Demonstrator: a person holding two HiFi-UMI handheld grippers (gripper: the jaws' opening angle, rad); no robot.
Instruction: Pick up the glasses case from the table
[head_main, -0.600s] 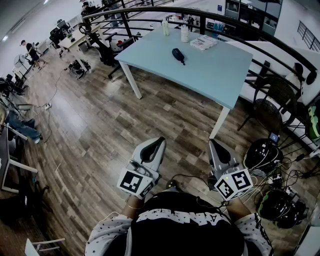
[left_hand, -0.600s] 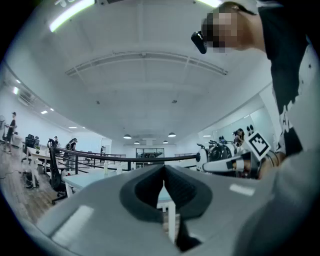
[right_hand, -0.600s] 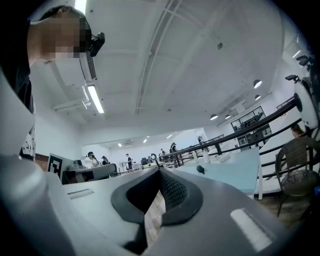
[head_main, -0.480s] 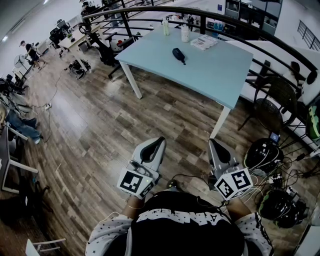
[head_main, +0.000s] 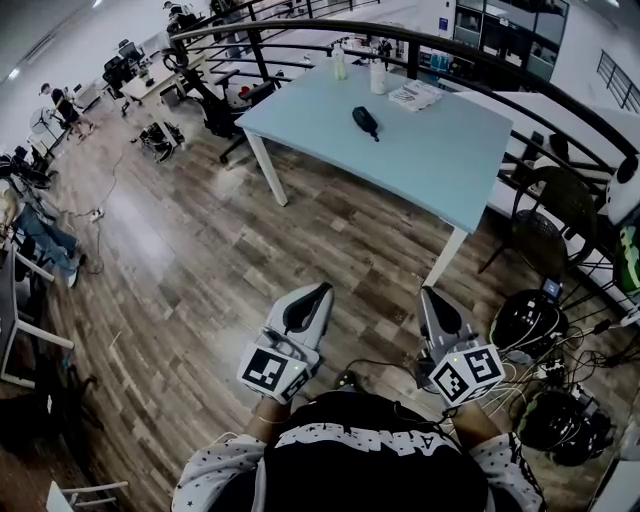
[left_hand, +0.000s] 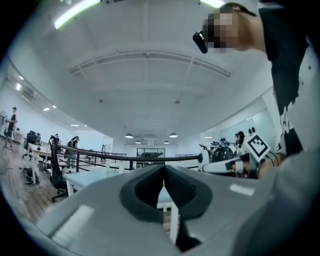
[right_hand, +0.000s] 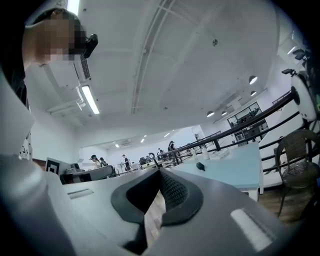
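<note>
Case: dark oval glasses case lies flat on the light blue rectangular table, in its far half and clear of every edge. The right gripper view also catches it, as a small dark lump on the tabletop.
Left claw: grey left gripper is held low in front of the person's torso, over the wood plank floor. Jaw tips are together with nothing gripped; only a table leg shows through the gap behind the pads.
Right claw: grey right gripper sits beside the left one, level with it. Jaw tips are closed against each other and empty; floor planks show through the gap below.
Case vs claws: well apart. Bare floor and the table's near edge lie between them. In the head view the case is straight ahead, roughly between the lines of the two claws. In the right gripper view it sits up and to the right of the jaw tips. In the left gripper view it can't be made out.
Beyond the case: two pale bottles and a stack of papers at the table's far edge.
Behind the table: black curved railing.
</note>
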